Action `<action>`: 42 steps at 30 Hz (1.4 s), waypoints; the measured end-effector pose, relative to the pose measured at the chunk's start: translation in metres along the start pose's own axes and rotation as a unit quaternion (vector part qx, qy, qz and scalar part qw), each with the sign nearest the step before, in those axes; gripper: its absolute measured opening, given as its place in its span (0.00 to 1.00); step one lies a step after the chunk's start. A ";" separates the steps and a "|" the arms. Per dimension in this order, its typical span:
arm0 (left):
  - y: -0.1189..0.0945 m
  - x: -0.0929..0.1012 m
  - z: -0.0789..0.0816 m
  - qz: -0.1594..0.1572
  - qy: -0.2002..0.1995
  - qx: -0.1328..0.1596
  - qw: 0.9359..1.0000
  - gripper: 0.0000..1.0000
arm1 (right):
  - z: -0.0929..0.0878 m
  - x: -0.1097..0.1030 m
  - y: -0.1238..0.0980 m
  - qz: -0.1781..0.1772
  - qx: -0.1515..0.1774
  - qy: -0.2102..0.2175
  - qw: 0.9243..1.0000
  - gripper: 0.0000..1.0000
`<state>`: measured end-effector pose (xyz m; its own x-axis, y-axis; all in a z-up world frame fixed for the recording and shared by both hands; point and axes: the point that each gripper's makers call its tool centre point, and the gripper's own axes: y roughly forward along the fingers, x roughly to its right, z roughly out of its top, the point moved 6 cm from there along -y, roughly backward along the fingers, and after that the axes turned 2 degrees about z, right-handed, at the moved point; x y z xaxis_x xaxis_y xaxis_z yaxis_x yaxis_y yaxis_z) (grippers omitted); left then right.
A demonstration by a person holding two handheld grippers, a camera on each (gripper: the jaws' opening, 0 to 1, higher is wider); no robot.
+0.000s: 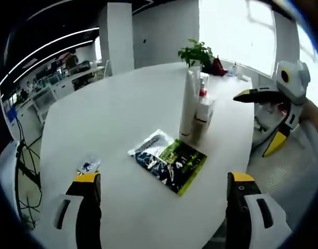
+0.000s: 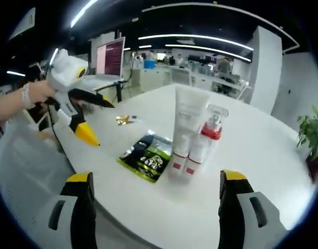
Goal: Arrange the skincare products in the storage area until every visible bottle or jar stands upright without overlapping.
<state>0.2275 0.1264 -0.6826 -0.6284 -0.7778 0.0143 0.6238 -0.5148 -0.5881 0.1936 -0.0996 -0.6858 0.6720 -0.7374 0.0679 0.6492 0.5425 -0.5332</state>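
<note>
Left of the tall tube (image 2: 189, 127), the left gripper (image 2: 94, 116) hangs released beside the bench (image 2: 262, 171) edge, gripping nothing. The sachet (image 2: 147, 156) lies flat just left of the tube's foot. The tube and the red-collared pump bottle (image 2: 204, 140) stand upright, touching — part them gently, one held steady. The right gripper (image 2: 153, 207) waits released too, well short of the tube.

No legible text was found. Print on green-black sachet (image 2: 146, 157) was seen but too blurred; red bands on tube (image 2: 185, 129) and pump bottle (image 2: 204, 141) unreadable.
</note>
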 end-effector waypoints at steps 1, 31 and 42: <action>-0.003 0.003 0.001 -0.004 -0.005 0.010 1.000 0.99 | 0.000 0.000 0.000 0.000 0.000 0.001 1.000 1.00; -0.042 0.026 -0.032 0.063 -0.032 0.045 0.996 0.99 | 0.007 0.010 -0.008 -0.034 0.033 0.025 0.999 1.00; -0.043 0.024 -0.040 0.076 -0.029 0.049 0.995 0.99 | 0.002 0.007 -0.008 -0.028 0.002 0.005 1.000 1.00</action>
<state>0.1671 0.1444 -0.6894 -0.4971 -0.8674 -0.0215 0.7541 -0.4196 -0.5052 0.1936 -0.1077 -0.6793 0.6313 -0.7703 0.0897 0.6874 0.5023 -0.5246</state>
